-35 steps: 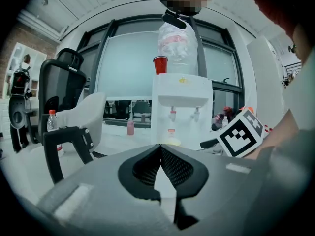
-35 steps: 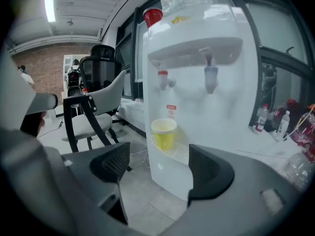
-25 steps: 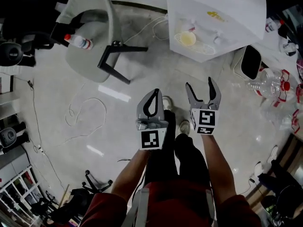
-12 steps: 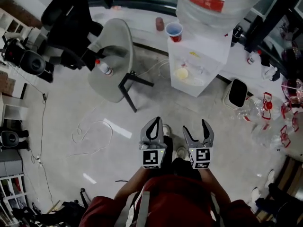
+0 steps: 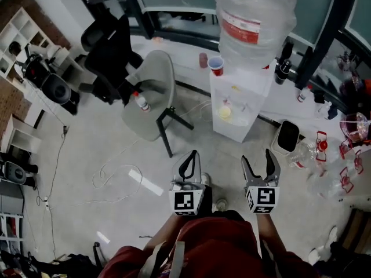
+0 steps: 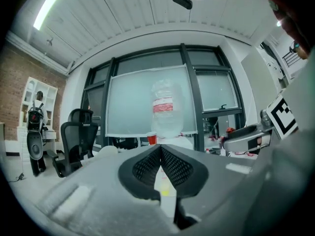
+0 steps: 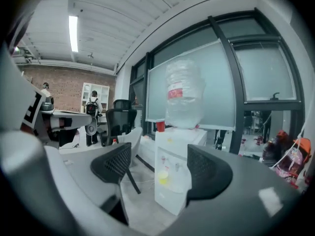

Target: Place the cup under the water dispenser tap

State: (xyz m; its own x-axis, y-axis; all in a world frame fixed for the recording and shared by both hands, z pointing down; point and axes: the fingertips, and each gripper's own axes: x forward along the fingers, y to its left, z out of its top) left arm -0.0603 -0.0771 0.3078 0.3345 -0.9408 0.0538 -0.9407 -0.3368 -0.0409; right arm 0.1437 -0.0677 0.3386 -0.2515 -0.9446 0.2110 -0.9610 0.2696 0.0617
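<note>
The red cup (image 5: 215, 66) stood upright on top of the water dispenser (image 5: 239, 126), well ahead of both grippers and, by my reckoning, slightly nearer the left gripper (image 5: 194, 153), whose fingers were pressed together on nothing. The right gripper (image 5: 257, 155) had its fingers spread, empty. One red cup, one dispenser; one yellow cup-like thing (image 5: 225, 113) sat under the taps
</note>
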